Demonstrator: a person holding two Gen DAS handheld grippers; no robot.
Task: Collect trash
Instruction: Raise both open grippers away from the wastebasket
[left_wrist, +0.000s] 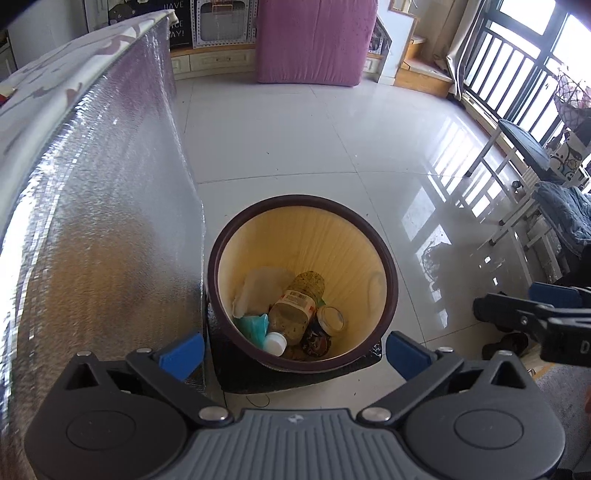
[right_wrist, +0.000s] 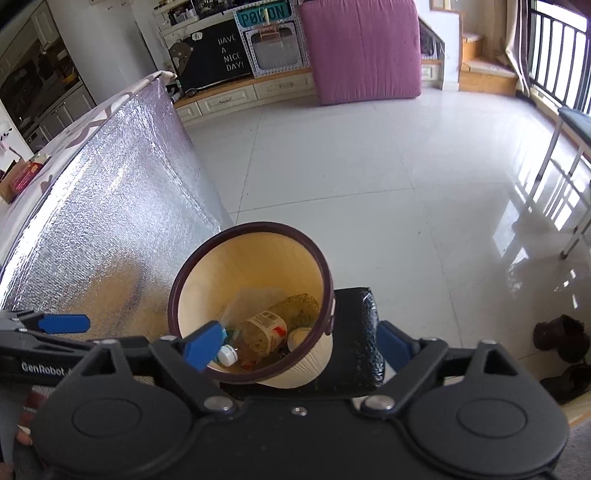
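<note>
A round bin (left_wrist: 373, 251) with a dark brown rim and yellow inside stands on the floor beside a table. It holds a plastic bottle (left_wrist: 293, 314) with a white cap, a white wrapper (left_wrist: 258, 288), a teal bag (left_wrist: 255, 325) and a small can (left_wrist: 331, 320). My left gripper (left_wrist: 293, 352) is open and empty, just above the bin's near rim. My right gripper (right_wrist: 299, 349) is open and empty, also above the bin (right_wrist: 207, 266), with the bottle (right_wrist: 266, 332) below it. The right gripper shows at the left wrist view's right edge (left_wrist: 535, 314).
A table draped in silver foil cloth (left_wrist: 103, 206) stands close on the left. A black mat (right_wrist: 358, 332) lies under the bin. Glossy white tiles (left_wrist: 295, 140) stretch ahead. A pink mattress (left_wrist: 314, 40), a cabinet, chairs (left_wrist: 524, 173) and shoes (right_wrist: 561, 339) are further off.
</note>
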